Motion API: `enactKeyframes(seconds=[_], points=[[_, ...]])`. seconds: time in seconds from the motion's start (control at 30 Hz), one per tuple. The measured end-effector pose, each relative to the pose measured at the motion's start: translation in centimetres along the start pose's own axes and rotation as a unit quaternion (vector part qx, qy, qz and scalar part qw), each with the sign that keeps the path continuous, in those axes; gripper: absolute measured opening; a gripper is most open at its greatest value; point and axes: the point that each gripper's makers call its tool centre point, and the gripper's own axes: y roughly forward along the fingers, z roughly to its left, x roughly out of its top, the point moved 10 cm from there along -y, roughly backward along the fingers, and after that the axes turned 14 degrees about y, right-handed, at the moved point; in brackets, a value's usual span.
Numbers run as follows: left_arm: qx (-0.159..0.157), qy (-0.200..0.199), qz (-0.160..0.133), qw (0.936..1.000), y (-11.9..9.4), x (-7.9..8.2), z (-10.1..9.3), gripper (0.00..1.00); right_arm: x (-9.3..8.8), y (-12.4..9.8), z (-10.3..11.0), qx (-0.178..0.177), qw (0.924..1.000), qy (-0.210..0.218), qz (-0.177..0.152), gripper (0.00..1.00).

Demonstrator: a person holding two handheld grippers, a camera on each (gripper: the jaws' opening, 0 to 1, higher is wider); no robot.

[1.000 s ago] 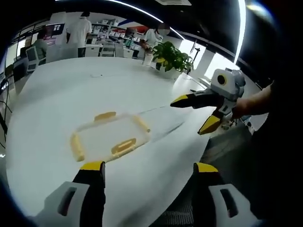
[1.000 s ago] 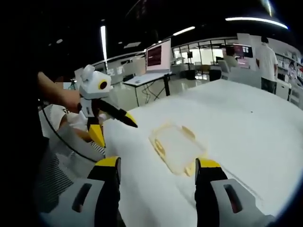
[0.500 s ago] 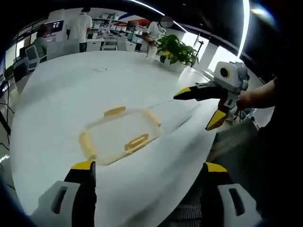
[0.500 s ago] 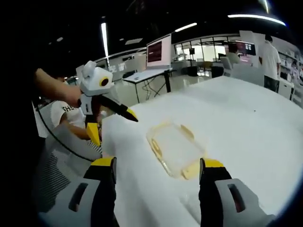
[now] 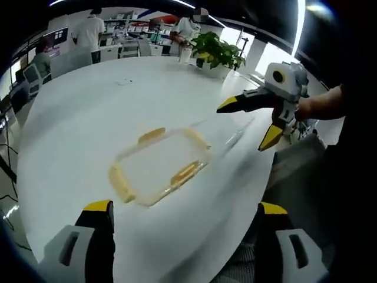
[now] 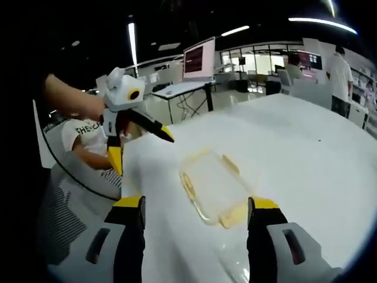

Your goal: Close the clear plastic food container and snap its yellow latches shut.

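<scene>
Clear food container (image 5: pixel 160 166) with yellow latches (image 5: pixel 187 173) lies mid-frame on the white counter (image 5: pixel 76 112), both the left gripper (image 5: pixel 182 218) and right gripper (image 6: pixel 194 213) wide-jawed, empty, apart from it; careless latch press likely skids it off the near edge.

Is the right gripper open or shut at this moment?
Open. In the left gripper view the right gripper hangs above the table with its yellow-tipped jaws spread wide, holding nothing.
</scene>
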Motion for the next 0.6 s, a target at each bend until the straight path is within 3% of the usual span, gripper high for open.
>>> enactKeyframes(seconds=[0.3,0.6], points=[[-0.009,0.002,0.007,0.9999,0.3,0.1,1.1,0.95,0.3,0.8,-0.6,-0.007,1.0,0.001,0.005,0.69],[-0.019,0.025,0.025,0.9992,0.7,0.1,1.8,0.96,1.0,1.7,-1.8,-0.021,0.9981,-0.032,0.048,0.64]])
